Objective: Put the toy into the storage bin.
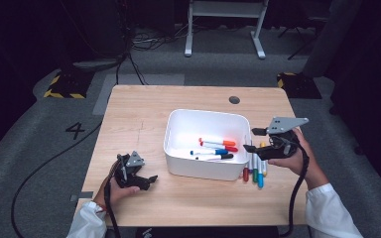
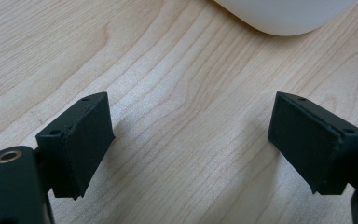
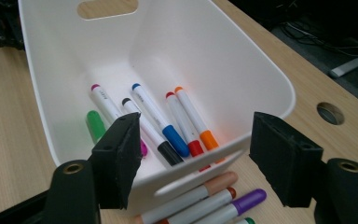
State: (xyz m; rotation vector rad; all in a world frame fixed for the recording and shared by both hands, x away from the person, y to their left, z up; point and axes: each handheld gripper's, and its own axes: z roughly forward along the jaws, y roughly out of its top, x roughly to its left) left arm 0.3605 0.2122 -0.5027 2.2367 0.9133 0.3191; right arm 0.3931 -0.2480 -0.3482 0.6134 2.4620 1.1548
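Note:
A white bin (image 1: 183, 130) stands at the middle of the wooden table (image 1: 139, 114). Several markers (image 1: 217, 148) lie in it, with blue, black, red and orange caps (image 3: 175, 140). More markers (image 1: 255, 171) lie on the table against the bin's right side, among them a peach-capped one (image 3: 219, 183). My right gripper (image 1: 254, 140) hovers at the bin's right rim (image 3: 242, 70), open, with nothing between its jaws (image 3: 196, 121). My left gripper (image 1: 149, 182) rests low on the table left of the bin, open and empty over bare wood (image 2: 191, 105). The bin's corner (image 2: 284, 14) lies ahead of it.
A round hole (image 1: 234, 99) sits in the table behind the bin. Cables trail from both grippers over the near table edge. Beyond the table are a white stand's legs (image 1: 189, 34) and floor cables.

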